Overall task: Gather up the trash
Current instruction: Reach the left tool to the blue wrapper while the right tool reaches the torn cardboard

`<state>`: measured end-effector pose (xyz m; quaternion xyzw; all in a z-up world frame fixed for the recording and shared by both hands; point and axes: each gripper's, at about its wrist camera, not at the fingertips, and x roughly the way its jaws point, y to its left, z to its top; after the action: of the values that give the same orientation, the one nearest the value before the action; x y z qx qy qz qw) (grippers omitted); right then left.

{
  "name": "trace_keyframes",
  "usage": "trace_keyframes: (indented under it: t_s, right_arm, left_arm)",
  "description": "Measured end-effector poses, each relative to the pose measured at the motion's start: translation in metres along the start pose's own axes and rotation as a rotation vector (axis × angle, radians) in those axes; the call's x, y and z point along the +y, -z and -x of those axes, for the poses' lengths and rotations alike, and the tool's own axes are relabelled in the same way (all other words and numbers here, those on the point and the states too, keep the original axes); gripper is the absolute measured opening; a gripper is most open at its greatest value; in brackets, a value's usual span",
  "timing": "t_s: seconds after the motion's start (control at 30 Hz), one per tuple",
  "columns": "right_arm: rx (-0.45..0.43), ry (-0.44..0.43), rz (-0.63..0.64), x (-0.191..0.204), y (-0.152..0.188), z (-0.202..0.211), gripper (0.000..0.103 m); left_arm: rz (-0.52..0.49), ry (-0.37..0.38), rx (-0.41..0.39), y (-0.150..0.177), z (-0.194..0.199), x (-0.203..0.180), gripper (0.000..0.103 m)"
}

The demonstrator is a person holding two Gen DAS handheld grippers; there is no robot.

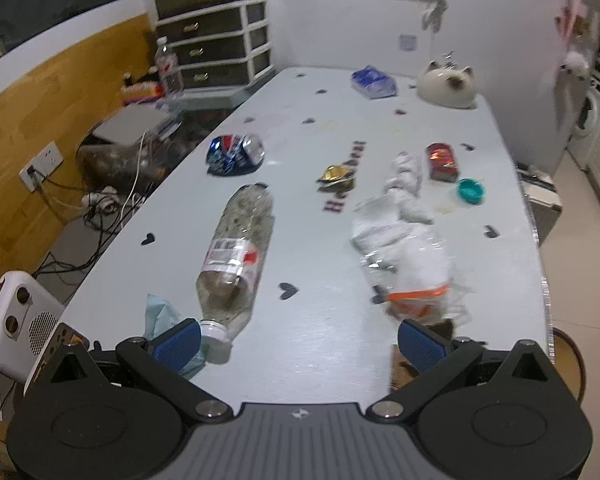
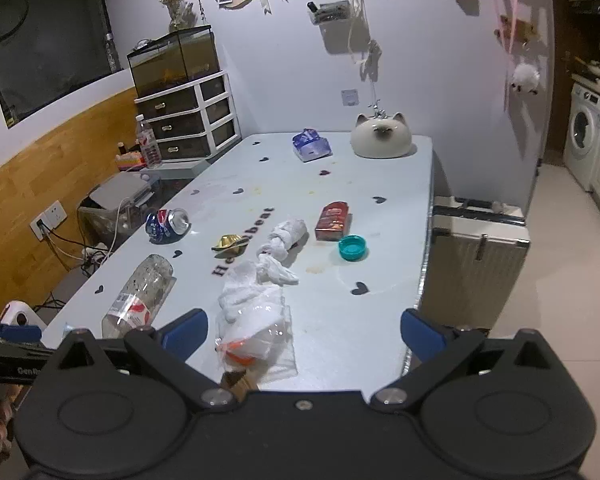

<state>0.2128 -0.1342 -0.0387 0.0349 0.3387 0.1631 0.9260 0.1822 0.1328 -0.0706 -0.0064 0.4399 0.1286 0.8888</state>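
Trash lies on a pale table. A clear plastic bottle lies on its side, its white cap next to my left gripper's left pad. A clear bag with white tissue and an orange band lies ahead of the right pad. Farther off are a crushed blue can, a gold wrapper, a red packet and a teal lid. My left gripper is open and empty. My right gripper is open and empty, over the bag; the bottle lies to its left.
A cat-shaped ceramic pot and a blue tissue pack stand at the table's far end. A suitcase stands right of the table. A white heater, cables and a drawer unit are on the left.
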Motion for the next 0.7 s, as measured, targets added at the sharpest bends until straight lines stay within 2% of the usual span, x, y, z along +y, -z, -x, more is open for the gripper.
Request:
trace_keyframes:
  t_s: [0.2, 0.4, 0.57, 0.7]
  right_arm:
    - [0.067, 0.061, -0.062, 0.011, 0.012, -0.038, 0.103]
    - [0.11, 0.108, -0.211, 0.02, 0.035, -0.066, 0.103]
    - [0.138, 0.167, -0.288, 0.031, 0.053, -0.089, 0.103]
    - [0.199, 0.198, -0.329, 0.039, 0.063, -0.112, 0.103]
  left_arm:
    - [-0.054, 0.01, 0.01, -0.006, -0.03, 0.027, 0.103]
    - [-0.084, 0.064, 0.055, -0.009, -0.061, 0.063, 0.103]
    - [-0.099, 0.063, 0.068, -0.01, -0.078, 0.09, 0.103]
    - [-0.108, 0.055, 0.087, -0.006, -0.09, 0.11, 0.103]
